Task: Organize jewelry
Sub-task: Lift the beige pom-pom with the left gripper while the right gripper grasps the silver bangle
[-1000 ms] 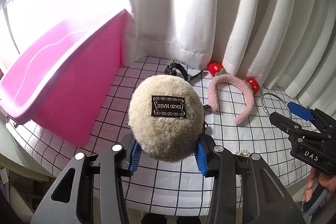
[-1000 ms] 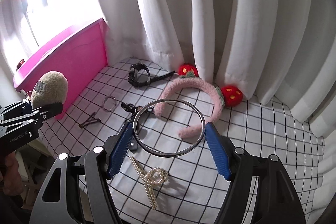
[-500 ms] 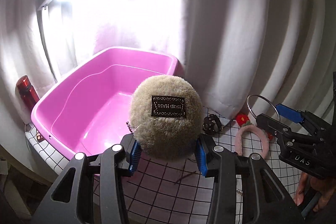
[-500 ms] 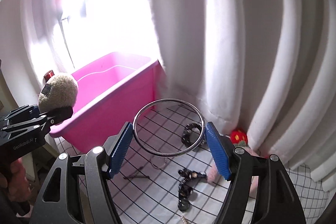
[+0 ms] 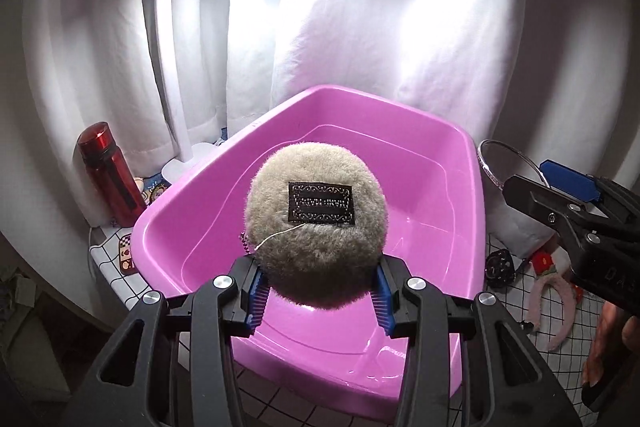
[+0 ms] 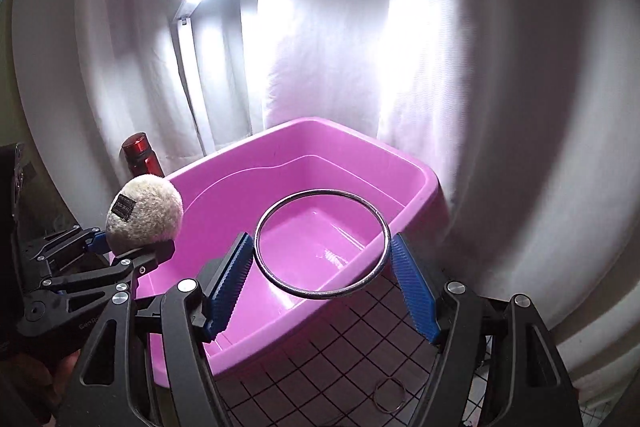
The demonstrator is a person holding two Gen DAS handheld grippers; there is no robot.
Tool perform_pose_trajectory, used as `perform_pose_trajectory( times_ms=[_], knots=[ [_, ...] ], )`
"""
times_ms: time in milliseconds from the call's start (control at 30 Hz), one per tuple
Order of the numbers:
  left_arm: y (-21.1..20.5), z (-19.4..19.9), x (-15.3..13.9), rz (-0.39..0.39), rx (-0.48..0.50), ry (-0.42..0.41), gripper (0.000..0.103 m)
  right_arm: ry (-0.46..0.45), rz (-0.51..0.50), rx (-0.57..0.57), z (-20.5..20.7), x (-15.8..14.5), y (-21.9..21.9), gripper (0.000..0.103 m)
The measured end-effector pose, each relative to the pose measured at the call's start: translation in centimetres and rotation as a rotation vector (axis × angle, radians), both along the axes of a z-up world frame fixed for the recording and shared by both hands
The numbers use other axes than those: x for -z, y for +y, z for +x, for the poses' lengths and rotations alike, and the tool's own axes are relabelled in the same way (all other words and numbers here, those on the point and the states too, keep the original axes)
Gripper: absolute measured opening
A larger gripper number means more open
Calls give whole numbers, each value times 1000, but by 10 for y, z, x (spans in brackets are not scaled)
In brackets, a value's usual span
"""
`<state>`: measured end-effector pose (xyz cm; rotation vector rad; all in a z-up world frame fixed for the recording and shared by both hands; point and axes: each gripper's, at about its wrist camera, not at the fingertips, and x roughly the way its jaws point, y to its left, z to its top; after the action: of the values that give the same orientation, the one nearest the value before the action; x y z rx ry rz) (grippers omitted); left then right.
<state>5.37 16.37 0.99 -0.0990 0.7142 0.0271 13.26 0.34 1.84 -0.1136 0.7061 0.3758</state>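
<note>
My left hand-held gripper [image 5: 318,291] is clamped on a beige furry pom-pom [image 5: 316,223], its blue pads [image 5: 256,293] pressed into the fluff at the lower sides; a black woven label faces the camera and a bit of bead chain hangs off its left edge. My right hand-held gripper [image 6: 322,277] pinches a thin metal bangle [image 6: 322,245] across its width, the ring held roughly flat between the two blue pads. Both pieces hang over the pink plastic tub [image 5: 478,227], the pom-pom above the tub's near-left part and the bangle over its near rim on the right side, and the tub's floor looks bare as far as I can see. I judge that I am in the deposit step: two items carried to the bin, neither let go yet. The next move calls for lowering each one a little inside the walls and then opening the jaws, probably the pom-pom first since it sits well within the rim; the bangle wants a nudge further inward so it does not catch the edge and roll off. Further out, on the checked tabletop [image 6: 348,363], a small ring [image 6: 390,395] lies near my right gripper, and the left view shows a pink fuzzy headband [image 5: 550,311] and a dark bracelet [image 5: 499,267] beside the tub, waiting for later trips. A red bottle [image 5: 108,175] stands behind the tub's left corner, against the white curtain [image 5: 360,27].
</note>
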Motion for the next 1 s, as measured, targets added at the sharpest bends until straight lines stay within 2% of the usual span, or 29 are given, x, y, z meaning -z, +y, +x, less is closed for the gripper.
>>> perform_pose_trajectory(
  times_ms=[367, 600, 1000],
  knots=[
    [39, 30, 26, -18, -46, 58, 42, 99, -55, -43, 54, 34, 50, 68],
    [47, 46, 38, 0, -65, 112, 42, 155, -91, -28, 70, 52, 59, 68],
    [46, 55, 38, 14, -62, 122, 50, 182, -112, 17, 80, 64, 58, 68]
  ],
)
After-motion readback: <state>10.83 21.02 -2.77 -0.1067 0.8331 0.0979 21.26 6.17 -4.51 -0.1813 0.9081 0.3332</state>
